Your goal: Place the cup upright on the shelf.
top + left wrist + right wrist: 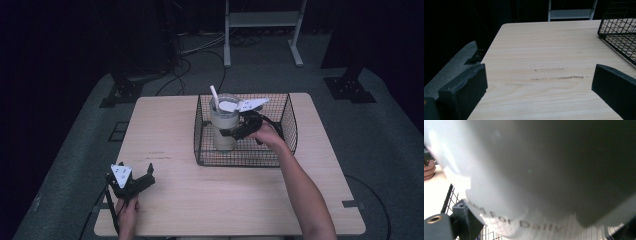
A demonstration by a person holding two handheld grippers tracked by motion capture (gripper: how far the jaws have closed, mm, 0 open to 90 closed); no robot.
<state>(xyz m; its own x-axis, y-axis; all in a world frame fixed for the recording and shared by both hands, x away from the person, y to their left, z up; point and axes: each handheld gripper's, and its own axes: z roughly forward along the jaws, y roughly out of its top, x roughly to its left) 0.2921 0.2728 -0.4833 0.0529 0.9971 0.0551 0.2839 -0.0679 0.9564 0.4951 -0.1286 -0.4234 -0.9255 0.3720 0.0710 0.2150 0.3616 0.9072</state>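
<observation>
1. Standing upright inside the black wire basket, a pale tumbler with a clear lid and a white straw is the thing being handled; the basket sits on the far right part of the wooden table.
2. The right gripper is closed around the tumbler's body, with its jaws on both sides of it. In the right gripper view the pale wall is very close to the camera, and printed grey letters are visible low on it.
3. The left gripper rests near the front left corner of the table, well apart from the basket. Its jaws stand wide apart and hold nothing.
4. Possible problems, in my judgement:
   - The smooth, tapered wall may slip between the jaws if the hold is too light.
   - If the tumbler is tilted during a lift, its base or the straw may catch the basket wire.
   - The light basket may then shift, because nothing holds it.
</observation>
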